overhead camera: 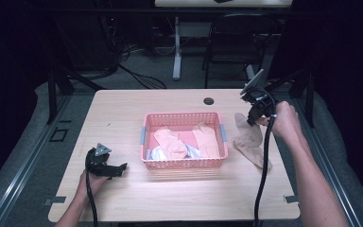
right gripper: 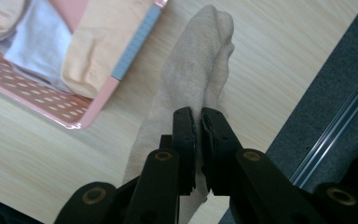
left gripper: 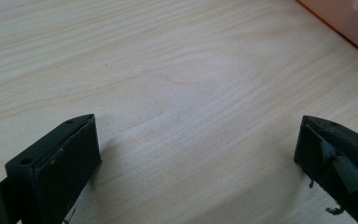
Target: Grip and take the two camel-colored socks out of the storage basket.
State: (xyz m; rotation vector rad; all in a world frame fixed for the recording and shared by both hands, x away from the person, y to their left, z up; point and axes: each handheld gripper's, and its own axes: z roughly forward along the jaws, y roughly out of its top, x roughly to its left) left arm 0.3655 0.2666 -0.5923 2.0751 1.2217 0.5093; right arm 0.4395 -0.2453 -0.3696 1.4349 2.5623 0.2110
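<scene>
A beige sock (overhead camera: pixel 251 142) lies to the right of the pink basket (overhead camera: pixel 184 116), its upper end lifted off the table. My right gripper (overhead camera: pixel 254 121) is shut on that upper end. In the right gripper view the jaws (right gripper: pixel 199 114) pinch the sock (right gripper: pixel 196 65) at its edge, and the rest of it trails away over the wood beside the basket's corner (right gripper: pixel 74 116). Two peach socks (overhead camera: pixel 170 142) and a pale bluish one (overhead camera: pixel 156 153) lie in the basket. My left gripper (overhead camera: pixel 122 168) rests on the table at the front left, open, with bare wood between its jaws (left gripper: pixel 198 140).
The wooden table (overhead camera: pixel 123 113) has a round cable hole (overhead camera: pixel 209 100) behind the basket. Its right edge runs close to my right hand, with grey floor and a metal rail (right gripper: pixel 335 135) beyond. A black chair (overhead camera: pixel 236 38) stands behind the table.
</scene>
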